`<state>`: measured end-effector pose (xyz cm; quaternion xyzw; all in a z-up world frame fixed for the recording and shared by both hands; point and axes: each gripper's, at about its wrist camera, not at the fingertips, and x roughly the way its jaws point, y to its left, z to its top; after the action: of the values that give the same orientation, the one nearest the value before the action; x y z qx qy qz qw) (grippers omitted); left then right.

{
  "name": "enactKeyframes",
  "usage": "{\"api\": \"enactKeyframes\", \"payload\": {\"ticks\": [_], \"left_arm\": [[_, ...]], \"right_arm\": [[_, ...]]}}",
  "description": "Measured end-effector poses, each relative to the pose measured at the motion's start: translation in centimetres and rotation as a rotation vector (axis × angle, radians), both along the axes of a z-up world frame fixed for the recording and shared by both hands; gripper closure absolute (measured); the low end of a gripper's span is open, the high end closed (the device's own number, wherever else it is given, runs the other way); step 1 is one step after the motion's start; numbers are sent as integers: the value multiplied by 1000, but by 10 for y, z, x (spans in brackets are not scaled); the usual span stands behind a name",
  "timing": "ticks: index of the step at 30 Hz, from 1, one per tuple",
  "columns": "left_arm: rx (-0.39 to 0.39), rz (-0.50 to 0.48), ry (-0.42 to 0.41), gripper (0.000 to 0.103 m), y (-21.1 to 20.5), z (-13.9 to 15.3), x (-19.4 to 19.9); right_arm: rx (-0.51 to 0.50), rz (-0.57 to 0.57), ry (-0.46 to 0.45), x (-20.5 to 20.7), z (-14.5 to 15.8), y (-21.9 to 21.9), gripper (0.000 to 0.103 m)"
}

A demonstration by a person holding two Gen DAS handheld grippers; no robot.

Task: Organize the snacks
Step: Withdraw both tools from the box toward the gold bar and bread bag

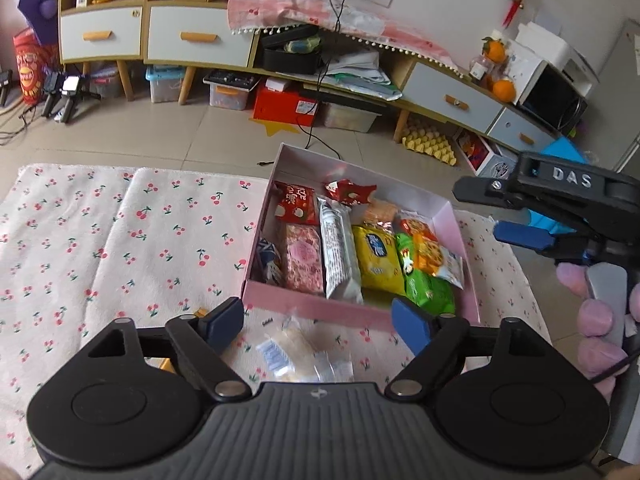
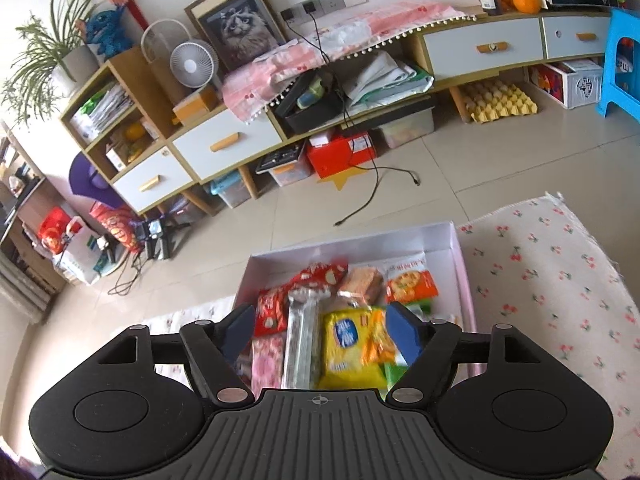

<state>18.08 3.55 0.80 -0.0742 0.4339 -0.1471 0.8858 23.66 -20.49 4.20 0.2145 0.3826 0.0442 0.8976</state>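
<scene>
Left gripper (image 1: 318, 320), angled downward over a cherry-print cloth (image 1: 120, 240): jaws spread wide, nothing between the pads; a clear-wrapped snack (image 1: 296, 350) lies on the cloth below the gap, just outside the near wall of the pink box (image 1: 304, 304). Right gripper (image 2: 320, 334), likewise tilted down, hangs above the box interior: jaws spread, gripping nothing; a yellow packet (image 2: 346, 344) and a silver packet (image 2: 302, 344) lie beneath. The left view shows the right gripper at the box's right side, held in a pink-gloved hand (image 1: 600, 320). Snack packets lie side by side in the box.
</scene>
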Motion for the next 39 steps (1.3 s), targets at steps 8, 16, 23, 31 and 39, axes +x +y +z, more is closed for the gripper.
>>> {"api": "enactKeyframes", "payload": {"ticks": [8,16,23,31,39], "left_arm": [[45,42,-27,9,17,11,-28],[73,93,-47,3,38,12,-44],[62,110,-38,2,59,-10,-48],[133,118,-109,2,71,-36,-43],[228,-7,-186,2,61,-58,-43]], "right_arm": [[24,36,-8,-50,8,-13,16],[13,46,1,-84,0,-18,12],[-67,76,35,-103,-21,-8,11],[-43,134,47,-115,-42,10,11],[-106,242,-9,-119,-63,42,7]]}}
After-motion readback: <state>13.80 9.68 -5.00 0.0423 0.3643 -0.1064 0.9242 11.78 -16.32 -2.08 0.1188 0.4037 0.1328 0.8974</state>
